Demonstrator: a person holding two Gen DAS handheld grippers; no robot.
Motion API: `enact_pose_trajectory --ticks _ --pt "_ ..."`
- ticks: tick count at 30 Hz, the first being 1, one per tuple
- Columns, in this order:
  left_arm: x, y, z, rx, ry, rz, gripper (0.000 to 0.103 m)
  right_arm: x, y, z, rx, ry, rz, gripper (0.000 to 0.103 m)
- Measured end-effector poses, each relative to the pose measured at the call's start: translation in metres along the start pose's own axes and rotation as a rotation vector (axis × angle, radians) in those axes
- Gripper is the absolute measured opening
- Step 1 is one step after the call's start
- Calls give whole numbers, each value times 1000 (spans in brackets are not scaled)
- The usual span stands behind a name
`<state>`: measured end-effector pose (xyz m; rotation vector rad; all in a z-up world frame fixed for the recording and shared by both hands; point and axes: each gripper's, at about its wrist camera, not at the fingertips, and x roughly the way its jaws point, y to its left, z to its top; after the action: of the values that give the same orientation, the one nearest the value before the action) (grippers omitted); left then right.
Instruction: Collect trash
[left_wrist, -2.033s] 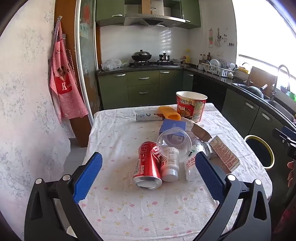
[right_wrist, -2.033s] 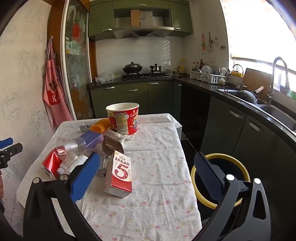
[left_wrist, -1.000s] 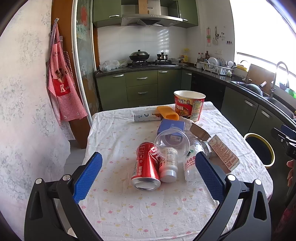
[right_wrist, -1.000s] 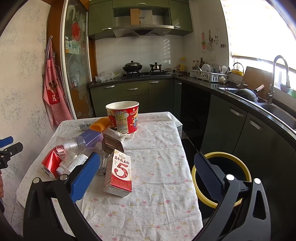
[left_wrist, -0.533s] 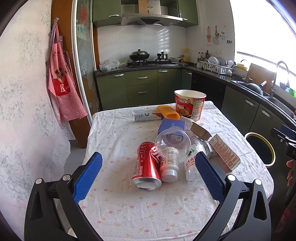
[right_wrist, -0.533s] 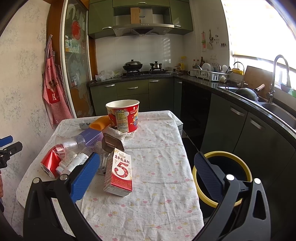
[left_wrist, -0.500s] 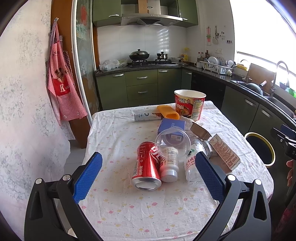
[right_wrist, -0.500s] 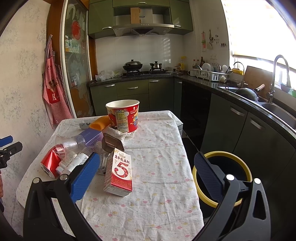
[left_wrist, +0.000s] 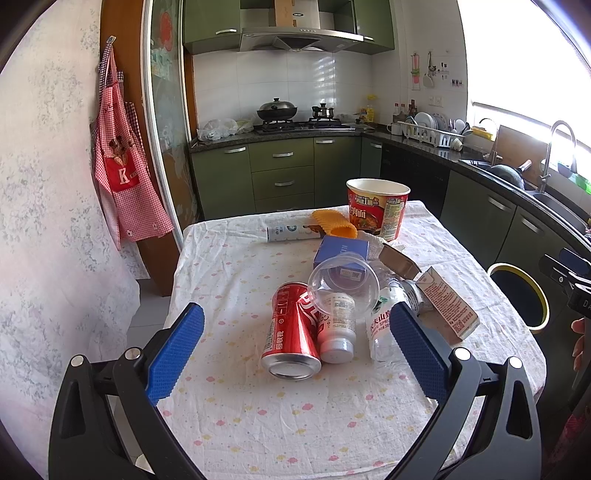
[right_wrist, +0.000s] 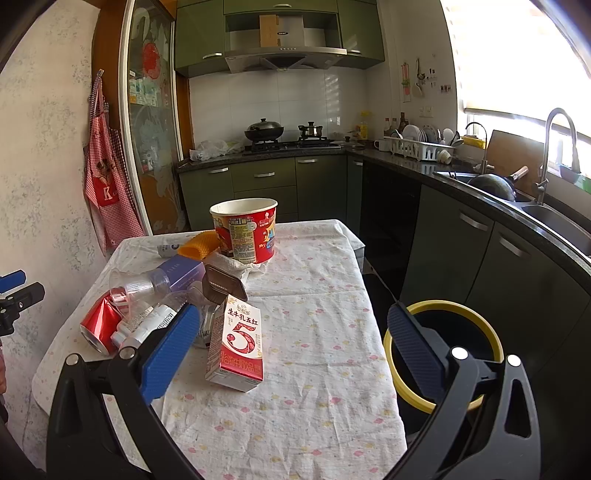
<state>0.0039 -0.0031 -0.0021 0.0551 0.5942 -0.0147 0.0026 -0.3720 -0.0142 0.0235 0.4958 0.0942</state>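
Trash lies in a heap on the clothed table: a red cola can on its side, a white bottle, a clear plastic cup, a water bottle, a red-and-white milk carton, a blue box, and a red noodle bowl standing upright. My left gripper is open and empty, hovering just before the can. My right gripper is open and empty, with the carton between its fingers' line of view. A black bin with a yellow rim stands right of the table.
An orange cup and a white tube lie at the table's far end. Green kitchen cabinets and a dark counter with a sink run behind and right. A red apron hangs on the left wall.
Both grippers stay open and nearly still. The views have drifted only slightly; nothing on the table has moved.
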Motion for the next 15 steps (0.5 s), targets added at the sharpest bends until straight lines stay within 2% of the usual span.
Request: enact_pose_trajectory --ticks 15 --pt "0 -2 -1 4 1 0 99 1 -1 0 1 2 1 97"
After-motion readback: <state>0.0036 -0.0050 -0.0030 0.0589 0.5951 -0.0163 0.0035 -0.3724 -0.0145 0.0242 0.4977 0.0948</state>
